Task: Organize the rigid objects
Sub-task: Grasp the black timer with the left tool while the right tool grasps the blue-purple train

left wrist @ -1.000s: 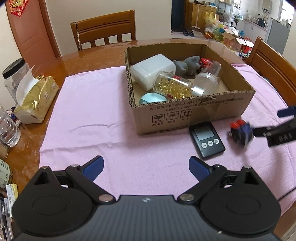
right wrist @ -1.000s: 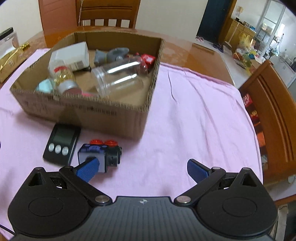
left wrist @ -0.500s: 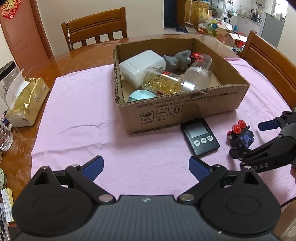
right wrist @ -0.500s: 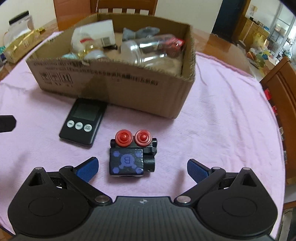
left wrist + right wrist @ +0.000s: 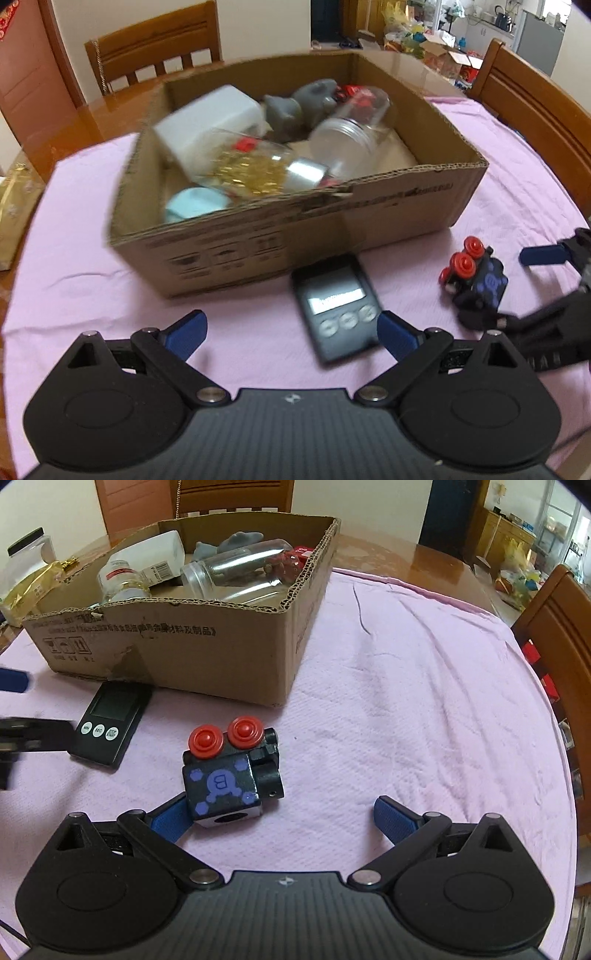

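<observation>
A black toy block with two red knobs and purple marks [image 5: 229,771] lies on the pink cloth, between the fingers of my open right gripper [image 5: 282,818] and against its left finger [image 5: 168,818]. It also shows in the left wrist view [image 5: 476,275]. A black digital timer [image 5: 338,301] lies in front of the cardboard box [image 5: 406,206], just ahead of my open, empty left gripper [image 5: 291,330]. The timer also shows in the right wrist view [image 5: 110,723]. The box [image 5: 207,642] holds a white container, clear jars, a grey figure and a pale blue lid.
Pink cloth [image 5: 424,701] covers the round wooden table. A gold packet [image 5: 14,206] and a jar [image 5: 29,552] sit at the left edge. Wooden chairs stand behind [image 5: 155,48] and to the right [image 5: 535,92].
My left gripper has moved forward toward the timer and box. My right gripper has closed in on the toy block, which now sits between its fingers against the left one.
</observation>
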{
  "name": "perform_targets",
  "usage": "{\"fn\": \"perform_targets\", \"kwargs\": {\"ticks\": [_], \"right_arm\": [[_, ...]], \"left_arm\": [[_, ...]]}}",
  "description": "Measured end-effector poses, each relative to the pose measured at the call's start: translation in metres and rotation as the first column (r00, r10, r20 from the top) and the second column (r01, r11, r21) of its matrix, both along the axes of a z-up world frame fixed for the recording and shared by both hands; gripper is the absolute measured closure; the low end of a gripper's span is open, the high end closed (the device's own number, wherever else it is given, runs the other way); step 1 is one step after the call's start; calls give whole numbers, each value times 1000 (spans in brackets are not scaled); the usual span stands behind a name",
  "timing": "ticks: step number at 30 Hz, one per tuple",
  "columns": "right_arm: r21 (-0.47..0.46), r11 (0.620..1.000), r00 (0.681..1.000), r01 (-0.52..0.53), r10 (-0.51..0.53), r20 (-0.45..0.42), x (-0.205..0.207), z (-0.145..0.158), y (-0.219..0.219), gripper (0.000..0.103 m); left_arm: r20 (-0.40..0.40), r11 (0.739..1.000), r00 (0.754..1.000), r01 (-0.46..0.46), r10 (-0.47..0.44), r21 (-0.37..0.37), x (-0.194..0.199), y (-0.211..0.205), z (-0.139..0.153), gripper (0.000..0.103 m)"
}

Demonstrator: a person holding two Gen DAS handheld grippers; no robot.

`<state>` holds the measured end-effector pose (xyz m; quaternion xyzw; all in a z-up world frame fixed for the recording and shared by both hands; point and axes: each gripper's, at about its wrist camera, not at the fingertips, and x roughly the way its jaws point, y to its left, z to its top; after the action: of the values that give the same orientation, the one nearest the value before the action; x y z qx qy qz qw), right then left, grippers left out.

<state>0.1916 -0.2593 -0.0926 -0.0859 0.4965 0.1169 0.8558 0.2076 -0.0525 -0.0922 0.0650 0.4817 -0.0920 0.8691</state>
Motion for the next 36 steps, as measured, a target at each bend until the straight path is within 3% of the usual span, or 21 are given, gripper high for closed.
{"fn": "perform_targets", "kwargs": {"ticks": [5, 11, 23, 29, 32, 36], "right_arm": [[6, 1000, 1000, -12, 12, 18, -3, 0, -2, 0], [4, 1000, 1000, -27, 27, 8, -2, 1, -3, 0], [-1, 1000, 1000, -30, 30, -3, 2, 2, -2, 0], [-3, 1000, 1000, -27, 27, -10, 3, 2, -1, 0], [-3, 1000, 1000, -24, 24, -10, 3, 2, 0, 0], [-2, 1000, 1000, -23, 23, -7, 3, 1, 0, 0]], "left_arm": [[-25, 1000, 1000, -16, 16, 12, 17, -22, -20, 3], [-37, 998, 998, -58, 58, 1, 14, -16, -27, 3], [-68, 987, 986, -146, 150, 63, -8, 32, -24, 2], [-38, 960, 963, -261, 266, 103, -5, 68, -23, 4], [-34, 964, 968, -244, 249, 101, -7, 63, -19, 6], [-3, 987, 987, -159, 159, 35, -9, 41, -14, 6]]}}
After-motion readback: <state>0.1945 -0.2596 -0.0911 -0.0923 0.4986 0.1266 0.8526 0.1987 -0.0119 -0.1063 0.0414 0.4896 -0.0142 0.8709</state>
